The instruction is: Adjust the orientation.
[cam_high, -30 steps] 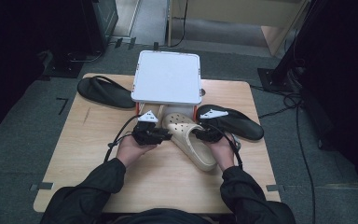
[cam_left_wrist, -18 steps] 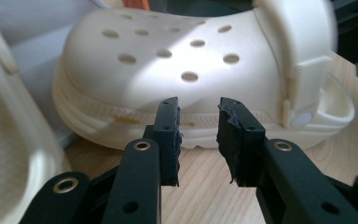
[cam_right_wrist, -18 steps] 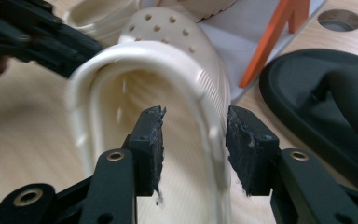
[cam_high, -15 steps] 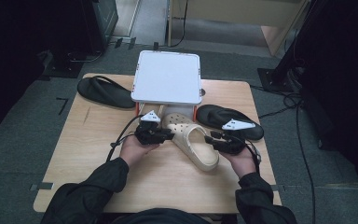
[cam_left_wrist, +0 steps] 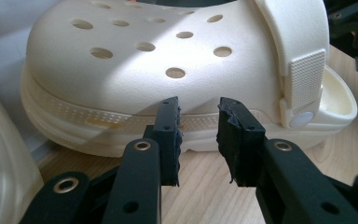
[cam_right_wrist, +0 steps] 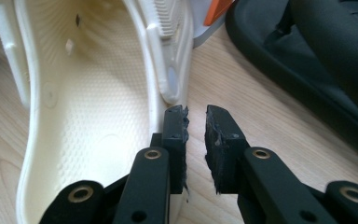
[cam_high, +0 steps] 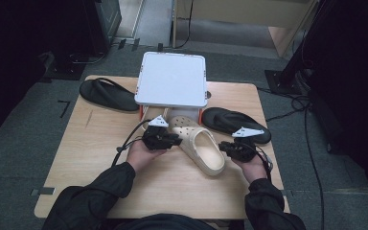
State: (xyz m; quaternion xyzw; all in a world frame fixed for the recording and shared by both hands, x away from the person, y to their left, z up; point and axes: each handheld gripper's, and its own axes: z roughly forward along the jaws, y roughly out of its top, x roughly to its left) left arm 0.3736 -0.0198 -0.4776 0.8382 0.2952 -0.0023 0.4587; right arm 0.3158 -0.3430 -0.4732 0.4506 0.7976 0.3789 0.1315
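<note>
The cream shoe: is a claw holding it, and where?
No. Both claws, left claw and right claw, sit beside the cream shoe with nothing between their jaws.

Our right gripper (cam_high: 231,147) has slid away from the black sandal (cam_high: 237,123) toward us, ending beside the cream clog's (cam_high: 199,146) outer rim near its heel. Its jaws have just been closing, with nothing gripped between them. The clog has turned slightly, its heel swinging rightward.
</note>
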